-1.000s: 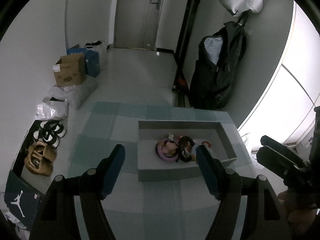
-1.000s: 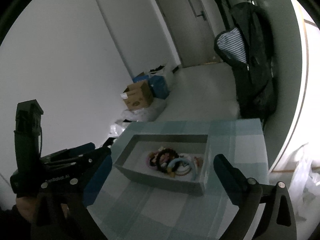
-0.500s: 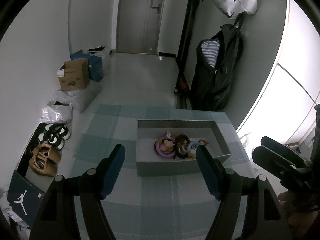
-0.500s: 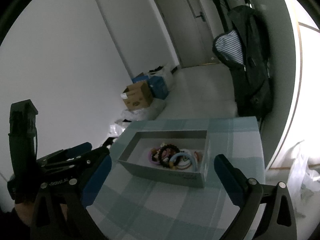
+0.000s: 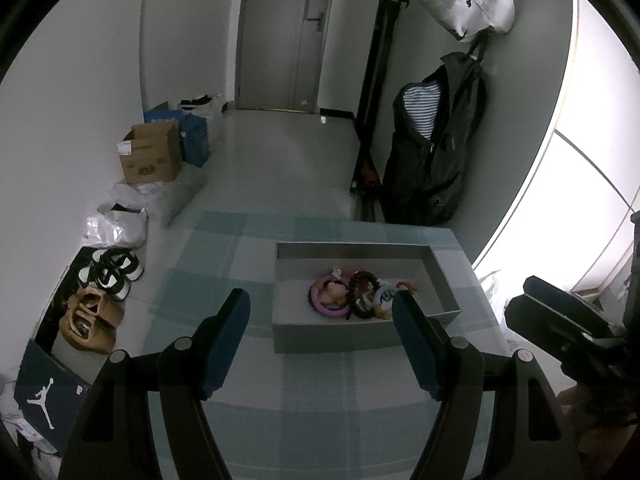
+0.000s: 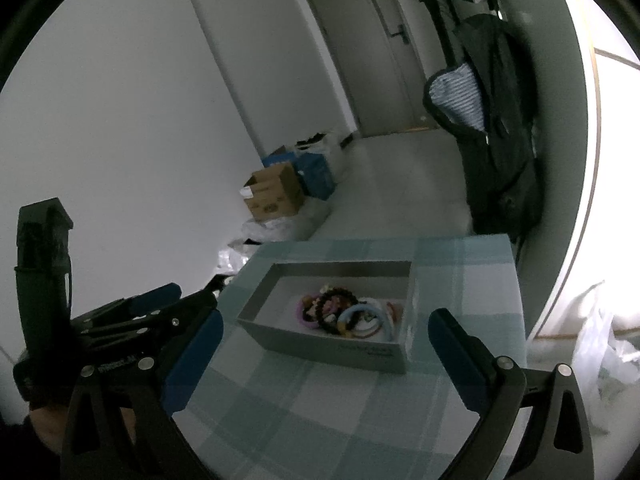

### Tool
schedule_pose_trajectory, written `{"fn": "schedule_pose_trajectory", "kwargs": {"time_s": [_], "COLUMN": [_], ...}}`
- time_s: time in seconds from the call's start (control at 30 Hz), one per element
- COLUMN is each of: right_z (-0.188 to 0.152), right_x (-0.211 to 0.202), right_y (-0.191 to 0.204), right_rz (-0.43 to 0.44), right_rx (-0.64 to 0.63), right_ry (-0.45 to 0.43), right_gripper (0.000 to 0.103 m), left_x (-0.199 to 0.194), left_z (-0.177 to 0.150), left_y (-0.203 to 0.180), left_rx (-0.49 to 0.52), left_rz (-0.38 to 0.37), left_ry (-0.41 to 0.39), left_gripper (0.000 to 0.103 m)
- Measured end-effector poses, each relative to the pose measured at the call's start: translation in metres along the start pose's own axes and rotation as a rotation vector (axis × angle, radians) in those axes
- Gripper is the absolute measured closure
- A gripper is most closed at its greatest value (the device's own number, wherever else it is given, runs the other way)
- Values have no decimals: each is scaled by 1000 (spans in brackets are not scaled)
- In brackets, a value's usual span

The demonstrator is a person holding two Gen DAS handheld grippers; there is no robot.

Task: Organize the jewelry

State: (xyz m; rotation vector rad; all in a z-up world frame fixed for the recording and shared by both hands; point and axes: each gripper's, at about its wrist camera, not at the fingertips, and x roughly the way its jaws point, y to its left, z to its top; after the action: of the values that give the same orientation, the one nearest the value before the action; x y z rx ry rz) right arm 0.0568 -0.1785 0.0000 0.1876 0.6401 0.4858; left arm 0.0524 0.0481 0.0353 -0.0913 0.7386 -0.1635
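Jaws of the left gripper (image 5: 322, 344) and the right gripper (image 6: 325, 354) stand apart and empty, short of the grey box (image 5: 362, 336) on the checked bench (image 5: 312, 396). The bracelets (image 5: 352, 294) lie heaped and overlapping against the box's near wall; judged light, the beaded ones limp, the ring ones stiffer and likely slippery, best pinched across one exposed band from above. The low walls crowd a sideways approach; bench left of the box is free, with edges beyond and right.
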Motion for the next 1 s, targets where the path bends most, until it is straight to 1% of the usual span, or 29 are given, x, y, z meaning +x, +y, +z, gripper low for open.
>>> {"fn": "schedule_pose_trajectory", "kwargs": {"time_s": [0.07,0.37,0.6,1.0], "right_z": [0,-2,-2,-3], "right_x": [-1,-1,0,1], "right_y": [0,2,1,1], "right_rz": [0,-1,-2,-9], "right_rx": [-4,-8,-8,-10], "right_ry": [-6,3,7,18], "right_gripper": [0,0,0,0], "left_x": [2,0,-1,-1], "left_z": [0,1,0,0], "left_y": [2,4,-1,-6], "left_rx": [-13,-34,-13,13], "left_rz": [-16,-13,-5,-21], "left_ry": [8,6,1,-1], "left_gripper": [34,34,34,34]}}
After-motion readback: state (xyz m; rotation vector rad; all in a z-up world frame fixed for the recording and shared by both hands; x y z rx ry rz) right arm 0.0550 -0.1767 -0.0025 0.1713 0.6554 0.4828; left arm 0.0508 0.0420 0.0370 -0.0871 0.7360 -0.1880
